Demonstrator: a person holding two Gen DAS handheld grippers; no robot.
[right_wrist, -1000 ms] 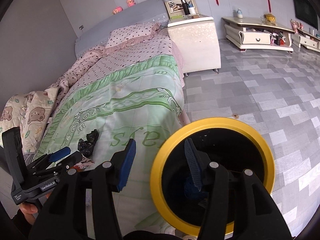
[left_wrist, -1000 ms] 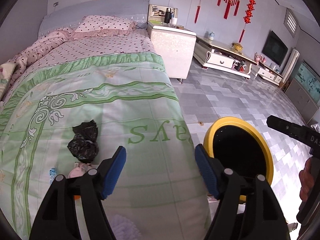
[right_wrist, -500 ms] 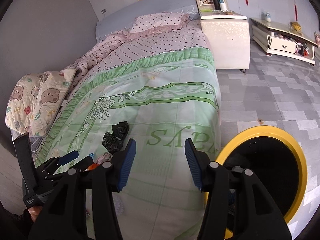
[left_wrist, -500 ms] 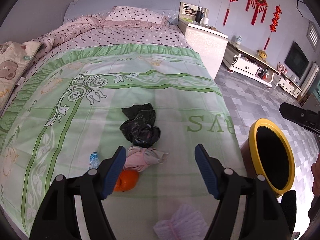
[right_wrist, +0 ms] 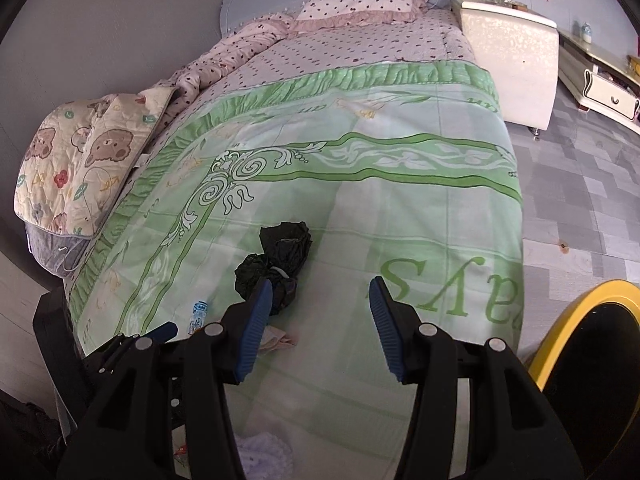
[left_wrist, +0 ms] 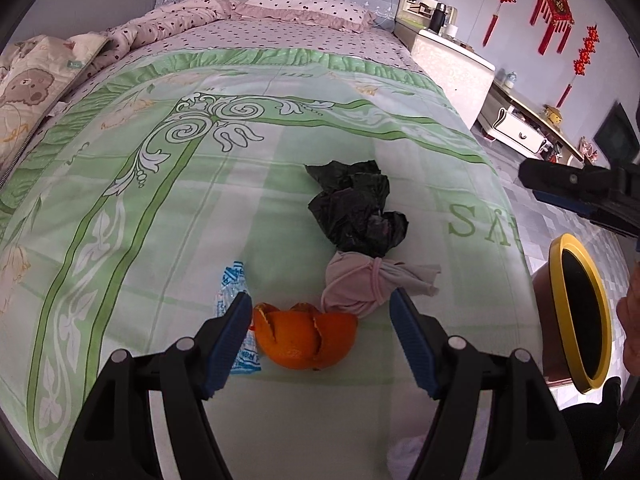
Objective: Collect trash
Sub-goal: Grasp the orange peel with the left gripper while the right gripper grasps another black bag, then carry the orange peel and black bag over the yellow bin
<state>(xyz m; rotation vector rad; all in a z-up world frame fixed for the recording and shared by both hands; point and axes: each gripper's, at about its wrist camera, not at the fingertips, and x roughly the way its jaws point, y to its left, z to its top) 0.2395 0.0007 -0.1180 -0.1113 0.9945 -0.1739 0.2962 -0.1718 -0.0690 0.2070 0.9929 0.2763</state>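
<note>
Trash lies on the green bedspread (left_wrist: 280, 152): an orange peel (left_wrist: 306, 338), a knotted pink bag (left_wrist: 360, 286), a crumpled black bag (left_wrist: 356, 208) and a clear blue-printed wrapper (left_wrist: 234, 308). My left gripper (left_wrist: 320, 322) is open, its fingers on either side of the peel and pink bag, just above them. My right gripper (right_wrist: 320, 300) is open and empty over the bedspread, right of the black bag (right_wrist: 280, 260). The yellow-rimmed bin (left_wrist: 580, 312) stands on the floor beside the bed, and also shows in the right wrist view (right_wrist: 592, 360).
A bear-print quilt (right_wrist: 76, 160) and pink dotted bedding (left_wrist: 280, 36) lie at the far side of the bed. A white nightstand (right_wrist: 516, 68) and a low cabinet (left_wrist: 528, 128) stand on the tiled floor. A whitish crumpled thing (right_wrist: 260, 452) lies near the bed's front edge.
Both grippers swung left from the bin toward the trash pile. My left gripper moved in close over the orange peel and pink bag. Both stay open.
</note>
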